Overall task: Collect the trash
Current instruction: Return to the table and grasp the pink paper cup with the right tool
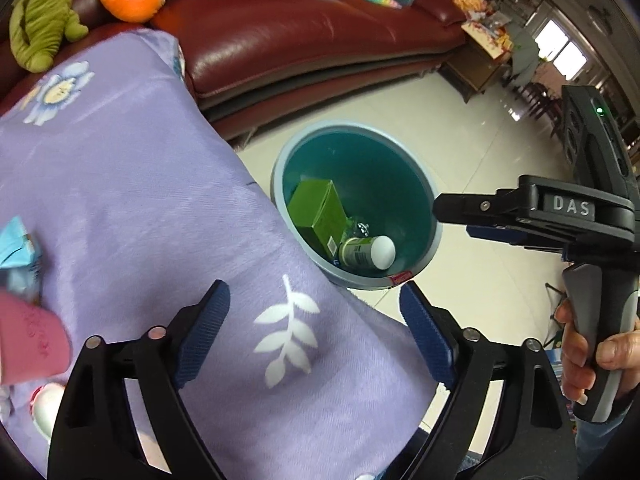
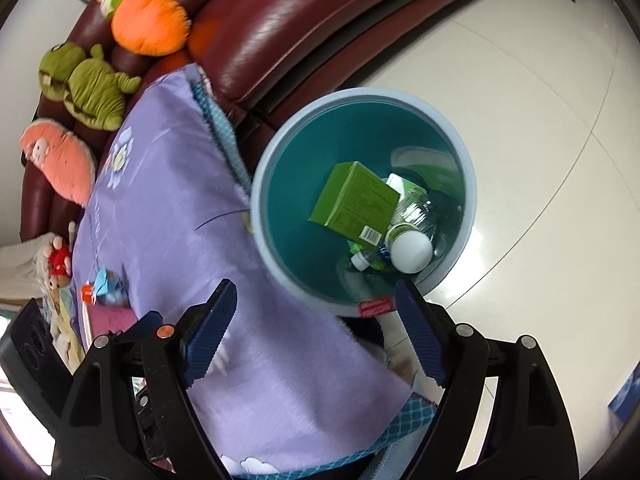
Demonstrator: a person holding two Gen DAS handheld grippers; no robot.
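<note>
Glossy leather sofa point(image 2: 288, 20), plastic bin point(image 2: 470, 168).

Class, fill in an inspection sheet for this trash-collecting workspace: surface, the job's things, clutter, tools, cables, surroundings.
Surface: purple floral cloth over a raised surface.
Job's things: teal trash bin on the floor holds a green box, a white-capped bottle and a clear plastic bottle. Blue wrapper and pink item lie on the cloth.
Clutter: plush toys on the sofa.
Tools: left tool open, empty; right tool open, empty.
Cables: nothing seen.
Surroundings: dark red leather sofa, pale tiled floor.
</note>
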